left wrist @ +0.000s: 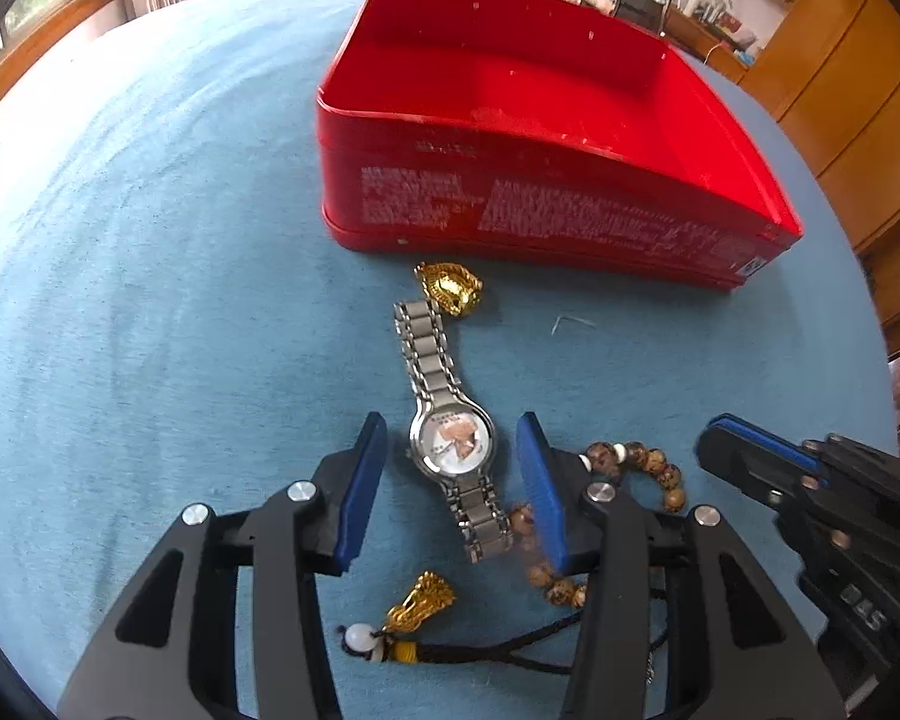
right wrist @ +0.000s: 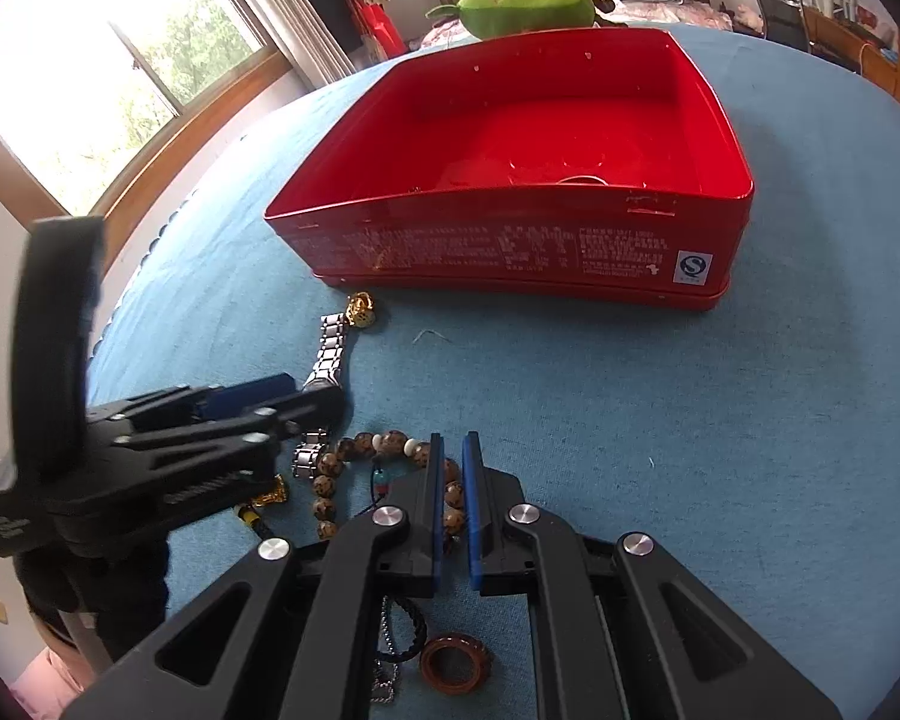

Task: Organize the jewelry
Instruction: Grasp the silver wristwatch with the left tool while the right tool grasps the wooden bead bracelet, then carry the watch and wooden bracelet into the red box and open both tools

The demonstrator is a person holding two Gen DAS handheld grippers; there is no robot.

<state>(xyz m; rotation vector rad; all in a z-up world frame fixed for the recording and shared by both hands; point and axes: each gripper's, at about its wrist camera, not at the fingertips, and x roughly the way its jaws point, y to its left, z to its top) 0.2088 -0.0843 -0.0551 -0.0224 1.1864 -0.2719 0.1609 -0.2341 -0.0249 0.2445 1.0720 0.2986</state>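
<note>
Looking down my left gripper (left wrist: 450, 483), I see its blue-padded jaws spread wide on either side of the round dial of a steel-link watch (left wrist: 450, 441), not touching it. Nearest me lies a black cord pendant (left wrist: 417, 609) with a gold knobbly charm and a white bead. Just right of the watch curls a bracelet of mottled brown beads (left wrist: 654, 468), partly hidden behind my right-hand finger.

My right gripper (right wrist: 452, 498) has its jaws nearly pressed together, a narrow slit left between the pads; it hangs over the bead bracelet (right wrist: 354, 450), and whether it pinches a bead I cannot tell. Close under it sit a ridged brown ring (right wrist: 455, 663) and a thin metal chain (right wrist: 385, 660).

Beyond the watch strap's far end rests a small gold ornament (left wrist: 450, 288). Farther still stands the glossy red tin (right wrist: 510, 228), lid off, on the fuzzy blue cloth (right wrist: 750, 420); something pale and small shows inside near its front wall, too unclear to name
</note>
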